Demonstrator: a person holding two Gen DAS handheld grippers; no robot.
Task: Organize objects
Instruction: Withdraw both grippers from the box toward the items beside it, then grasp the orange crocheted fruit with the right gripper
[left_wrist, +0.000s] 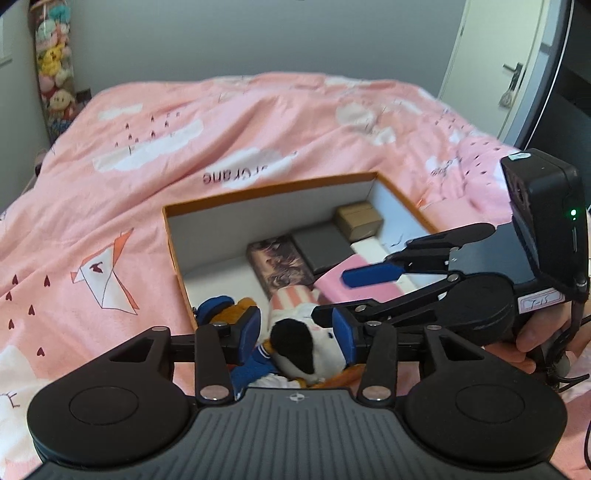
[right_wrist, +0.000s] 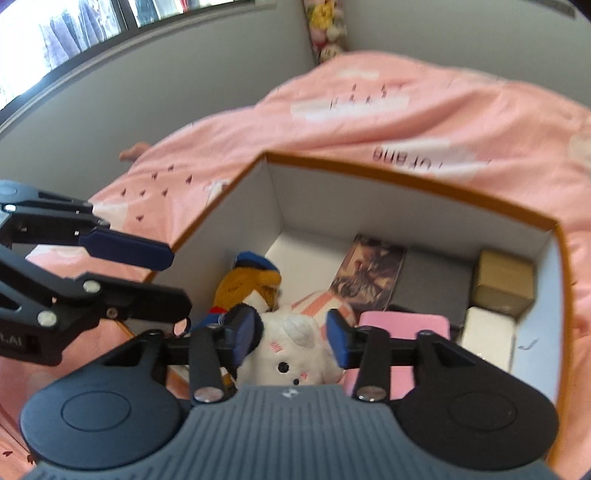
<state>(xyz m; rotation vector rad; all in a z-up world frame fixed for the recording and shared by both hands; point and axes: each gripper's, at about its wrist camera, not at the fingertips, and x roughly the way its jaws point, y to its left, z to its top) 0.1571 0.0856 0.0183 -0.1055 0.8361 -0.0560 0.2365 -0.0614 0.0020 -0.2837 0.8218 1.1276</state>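
An orange-rimmed white box sits on the pink bed. Inside lie a white plush with a black ear, an orange plush with a blue cap, a pink-striped cushion, a pink case, a patterned book, a grey box, a brown carton and a white block. My left gripper is open around the white plush. My right gripper is open around the same plush.
The pink duvet covers the bed all around the box. A clear column of plush toys stands in the far left corner. A white door is at the right. A window runs along the wall.
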